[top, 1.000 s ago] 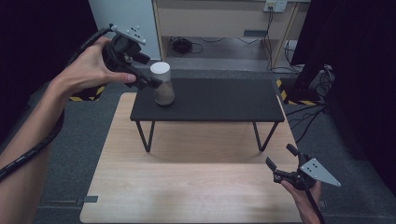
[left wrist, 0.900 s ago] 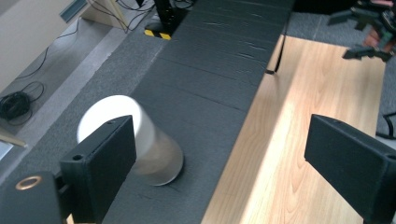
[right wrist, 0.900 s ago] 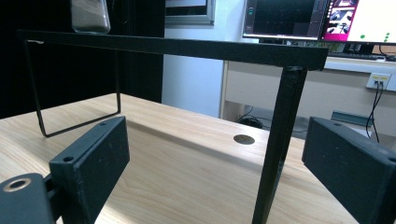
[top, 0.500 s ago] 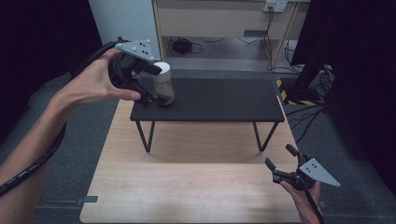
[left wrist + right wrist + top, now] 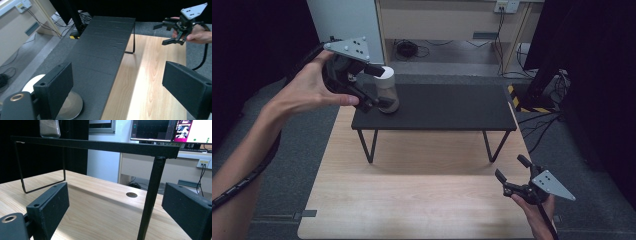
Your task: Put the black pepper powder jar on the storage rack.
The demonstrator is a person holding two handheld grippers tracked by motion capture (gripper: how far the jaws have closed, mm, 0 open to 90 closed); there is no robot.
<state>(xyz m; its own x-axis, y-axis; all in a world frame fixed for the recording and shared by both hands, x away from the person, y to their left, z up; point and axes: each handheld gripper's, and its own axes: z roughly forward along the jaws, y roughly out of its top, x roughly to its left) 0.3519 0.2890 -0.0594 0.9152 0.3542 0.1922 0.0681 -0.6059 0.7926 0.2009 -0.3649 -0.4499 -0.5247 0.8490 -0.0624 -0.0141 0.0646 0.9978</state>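
White-capped jar [image 5: 387,90] at ten o'clock now sits between my left hand-held gripper's [image 5: 373,89] wide-apart jaws; before, they were just beside it.

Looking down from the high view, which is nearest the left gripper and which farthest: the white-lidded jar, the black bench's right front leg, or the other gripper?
From the left gripper:
1. White-lidded clear jar, on the black bench's left end, right at the open jaws.
2. Black bench's right front leg, across the light wooden table.
3. Right gripper, low at the table's near right corner.

One overhead view, two low gripper views, sharing the black bench [image 5: 447,107].
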